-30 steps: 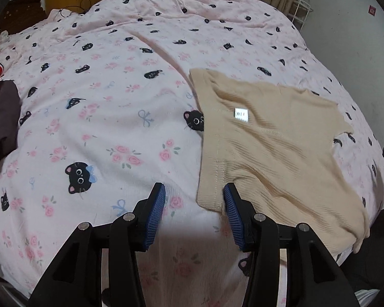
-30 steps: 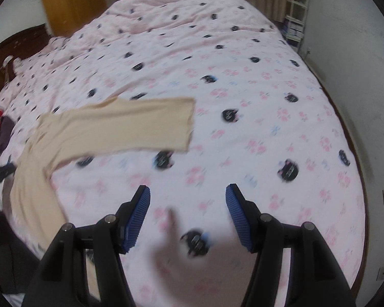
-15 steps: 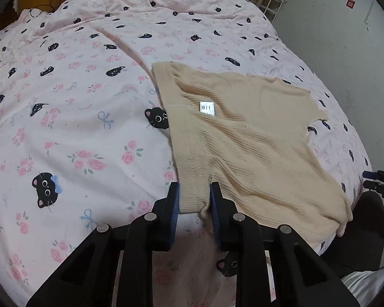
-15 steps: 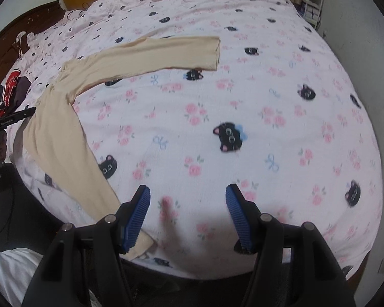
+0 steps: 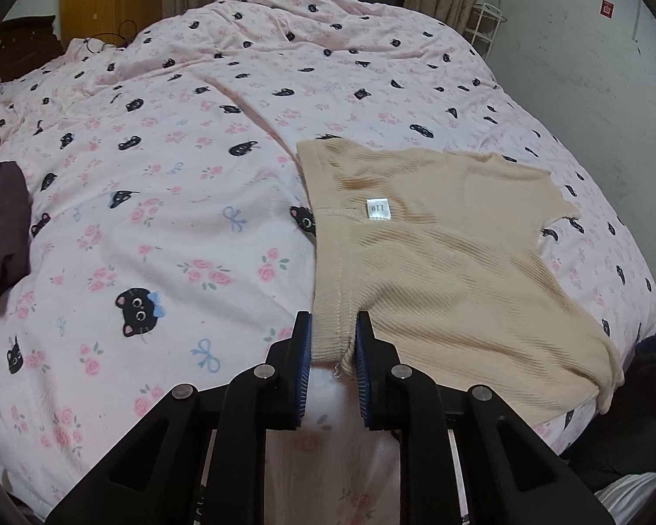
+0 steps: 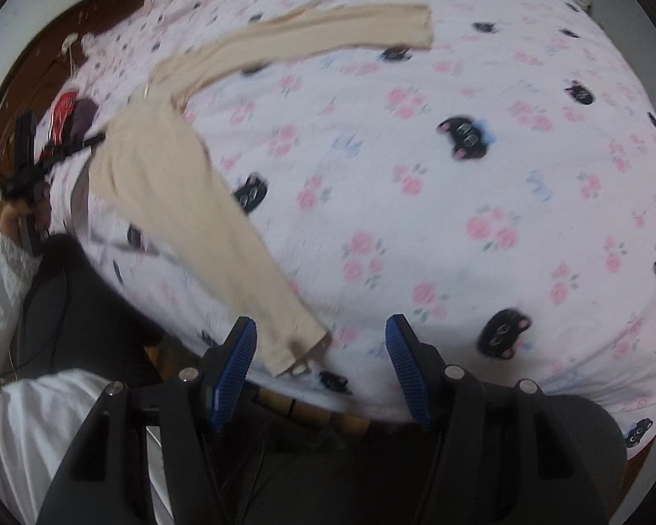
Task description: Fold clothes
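Beige ribbed top (image 5: 437,262) is spread on the bed (image 5: 162,201), near the edge, with the white size label (image 5: 378,209) facing up; in the right wrist view one long sleeve (image 6: 310,39) is stretched across the quilt away from the body, and the other sleeve (image 6: 258,280) runs down to the bed edge.

Change noted over the last second: the left gripper (image 5: 333,352), whose fingers were apart just short of the garment's near corner, is now clamped on that corner, a seamed edge being pinched between the blue pads (image 5: 304,350). The cloth at the pinch is bunched a little and appears raised off the quilt (slightly, judged from the fold under it).

Right gripper (image 6: 321,372): fingers wide apart, nothing held. It has been brought from over open quilt to the near sleeve's cuff (image 6: 295,345), which now lies just beside its left pad, at the bed edge. The frame is blurred, so motion is likely.

Meaning for the task: one anchor hold is secured; a second hold on the cuff seems to be in preparation. No fold is visible in the body panel. A dark garment (image 5: 2,236) lies at the far left of the bed.
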